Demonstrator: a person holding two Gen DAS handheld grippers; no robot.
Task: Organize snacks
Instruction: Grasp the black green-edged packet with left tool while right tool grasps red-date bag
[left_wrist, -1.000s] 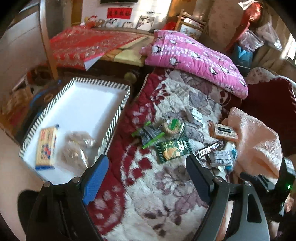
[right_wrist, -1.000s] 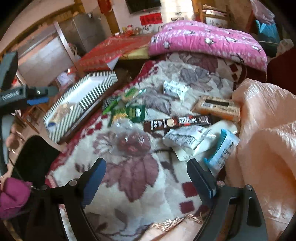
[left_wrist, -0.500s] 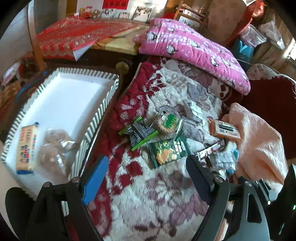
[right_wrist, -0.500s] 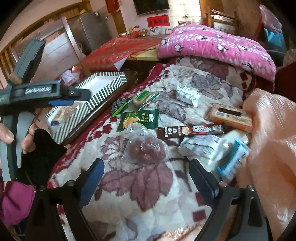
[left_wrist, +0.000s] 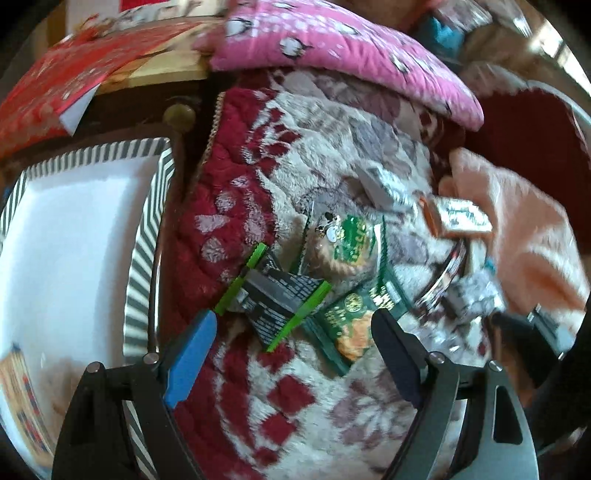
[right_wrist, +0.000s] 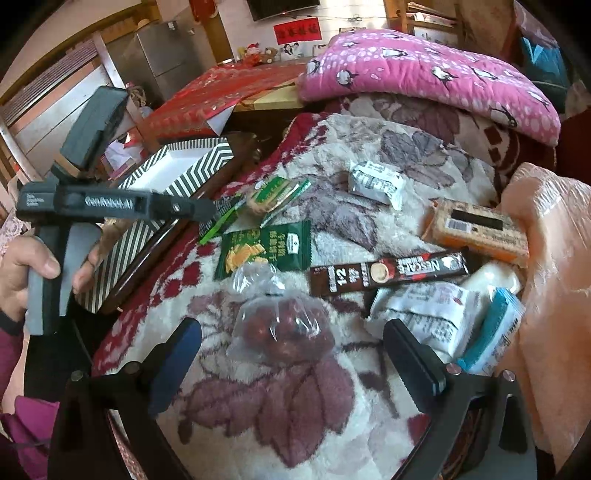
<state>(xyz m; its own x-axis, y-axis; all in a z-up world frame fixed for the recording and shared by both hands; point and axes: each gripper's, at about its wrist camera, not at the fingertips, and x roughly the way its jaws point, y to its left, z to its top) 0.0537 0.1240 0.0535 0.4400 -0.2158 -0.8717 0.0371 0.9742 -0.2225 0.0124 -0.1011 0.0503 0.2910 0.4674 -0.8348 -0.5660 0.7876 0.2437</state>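
Snacks lie scattered on a flowered blanket. My left gripper (left_wrist: 291, 321) is open and hangs just above a black packet with green edges (left_wrist: 277, 299), next to a dark green cracker packet (left_wrist: 351, 321) and a round biscuit packet (left_wrist: 347, 243). My right gripper (right_wrist: 291, 326) is low over a clear bag of red dates (right_wrist: 284, 328). Its jaws are opening, the bag lies between them, and the pads do not touch it. Beyond it lie a Nescafe stick (right_wrist: 388, 275), an orange box (right_wrist: 476, 232) and a white packet (right_wrist: 376, 182).
A striped tray (left_wrist: 144, 258) stands left of the blanket with a yellow biscuit pack (left_wrist: 18, 398) in its near corner. A pink quilt (right_wrist: 424, 74) lies at the back and a peach blanket (right_wrist: 554, 258) bulges on the right. A hand (right_wrist: 33, 266) holds the left gripper.
My left gripper has swung right from the tray and dropped toward the black and green packets. My right gripper has moved forward over the bag of dates, and its jaws have spread wider.
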